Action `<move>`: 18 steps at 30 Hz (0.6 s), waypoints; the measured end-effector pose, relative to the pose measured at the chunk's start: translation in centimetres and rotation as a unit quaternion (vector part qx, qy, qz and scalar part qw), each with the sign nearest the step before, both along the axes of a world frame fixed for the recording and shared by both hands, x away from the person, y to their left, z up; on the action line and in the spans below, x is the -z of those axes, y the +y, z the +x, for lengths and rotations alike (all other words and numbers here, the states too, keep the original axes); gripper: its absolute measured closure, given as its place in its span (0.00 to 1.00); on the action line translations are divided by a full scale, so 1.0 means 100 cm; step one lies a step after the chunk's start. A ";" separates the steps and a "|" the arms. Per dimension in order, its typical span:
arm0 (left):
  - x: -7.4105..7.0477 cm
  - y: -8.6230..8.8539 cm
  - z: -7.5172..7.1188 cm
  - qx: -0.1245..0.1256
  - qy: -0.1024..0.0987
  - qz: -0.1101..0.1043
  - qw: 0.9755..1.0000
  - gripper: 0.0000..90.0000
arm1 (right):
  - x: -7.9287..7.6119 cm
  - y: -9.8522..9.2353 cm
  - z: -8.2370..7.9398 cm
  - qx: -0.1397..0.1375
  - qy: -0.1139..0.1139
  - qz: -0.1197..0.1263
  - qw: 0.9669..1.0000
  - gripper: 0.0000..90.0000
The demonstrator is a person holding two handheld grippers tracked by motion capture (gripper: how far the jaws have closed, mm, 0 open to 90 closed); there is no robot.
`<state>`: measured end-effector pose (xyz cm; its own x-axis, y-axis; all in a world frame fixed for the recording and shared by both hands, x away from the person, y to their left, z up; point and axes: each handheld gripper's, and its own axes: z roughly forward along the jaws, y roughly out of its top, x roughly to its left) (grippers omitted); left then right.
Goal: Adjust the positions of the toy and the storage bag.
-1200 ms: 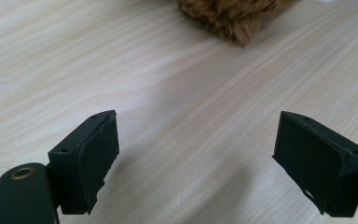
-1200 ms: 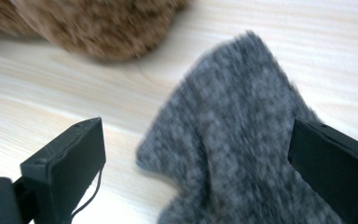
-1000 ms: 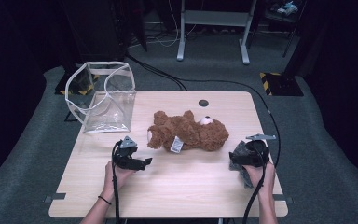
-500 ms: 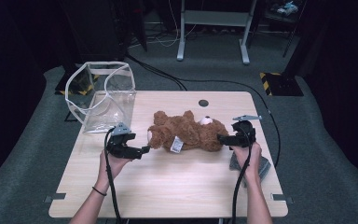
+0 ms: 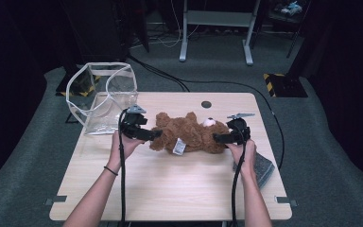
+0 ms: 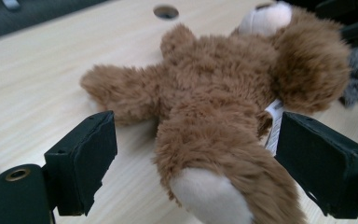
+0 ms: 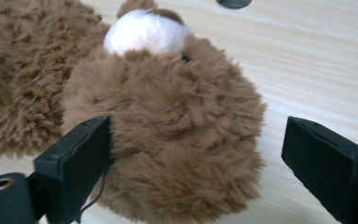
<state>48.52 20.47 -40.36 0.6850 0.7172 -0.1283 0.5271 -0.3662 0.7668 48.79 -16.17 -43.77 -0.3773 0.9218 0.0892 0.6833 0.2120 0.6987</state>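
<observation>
Both grippers open around the teddy bear, no grip made yet.

Left gripper [image 6: 193, 163] straddles a leg, jaws wide and clear of the fur; right gripper [image 7: 196, 163] brackets the head likewise. Teddy bear [image 5: 191, 133] lies mid-table [image 5: 170, 189], clear plastic bag [image 5: 105, 97] beyond. Risk: pads pinching only pile would likely slip on lifting; uneven pulls could twist the toy.

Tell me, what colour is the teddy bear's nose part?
The teddy bear has a white snout, clearest in the right gripper view.
</observation>
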 end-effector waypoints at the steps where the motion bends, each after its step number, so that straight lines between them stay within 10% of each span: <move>1: 0.004 -0.002 0.002 0.009 0.011 0.006 1.000 0.14 | 0.002 0.001 -0.001 -0.004 0.002 0.001 1.000 0.10; 18: 0.064 -0.007 -0.021 0.047 0.040 -0.009 0.998 0.41 | 0.025 -0.002 -0.032 -0.039 0.019 -0.001 0.999 0.11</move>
